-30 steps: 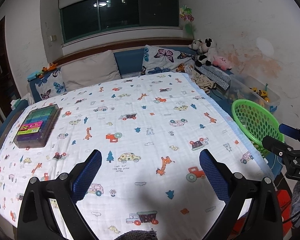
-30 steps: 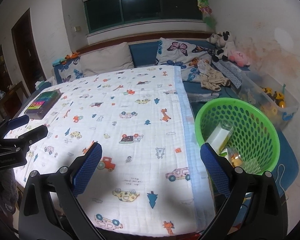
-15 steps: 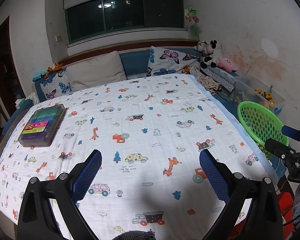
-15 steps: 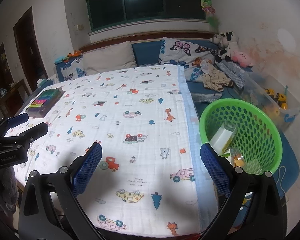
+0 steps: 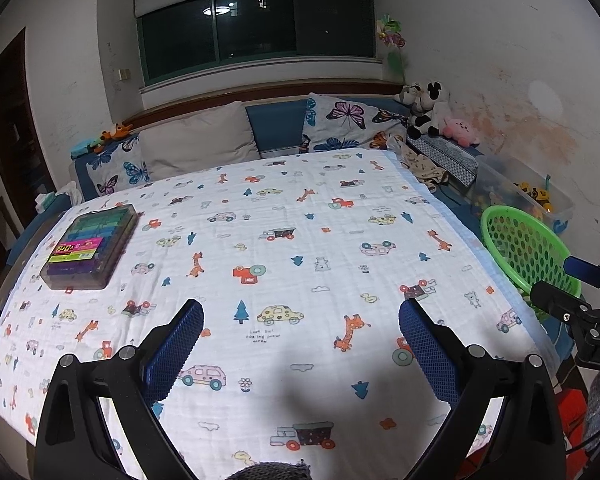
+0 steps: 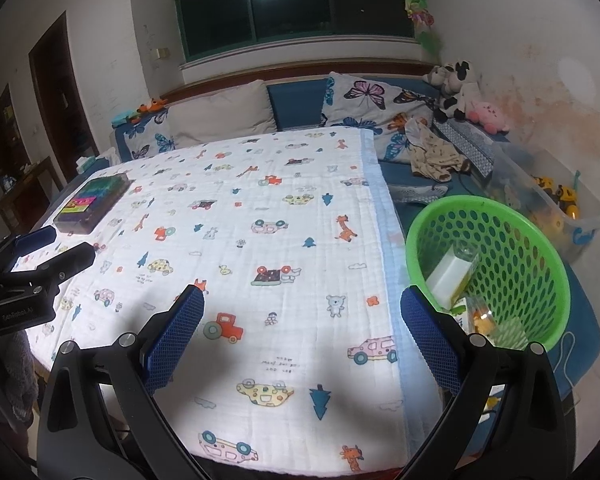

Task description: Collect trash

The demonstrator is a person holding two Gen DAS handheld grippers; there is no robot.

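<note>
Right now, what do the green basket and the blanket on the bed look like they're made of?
The green basket looks like moulded plastic: glossy, uniform bright green, walls pierced by regular round holes, and it holds its shape. The blanket looks like soft quilted cotton or muslin, though the fibre is a guess: matte white, a fine puckered grid, printed cartoon cars and giraffes, a pale blue border.

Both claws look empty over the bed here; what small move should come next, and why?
Probably hold back and end the collecting: both the left claw and right claw are open and empty, trash already lies in the green basket, and only the colourful box sits on the blanket.
</note>
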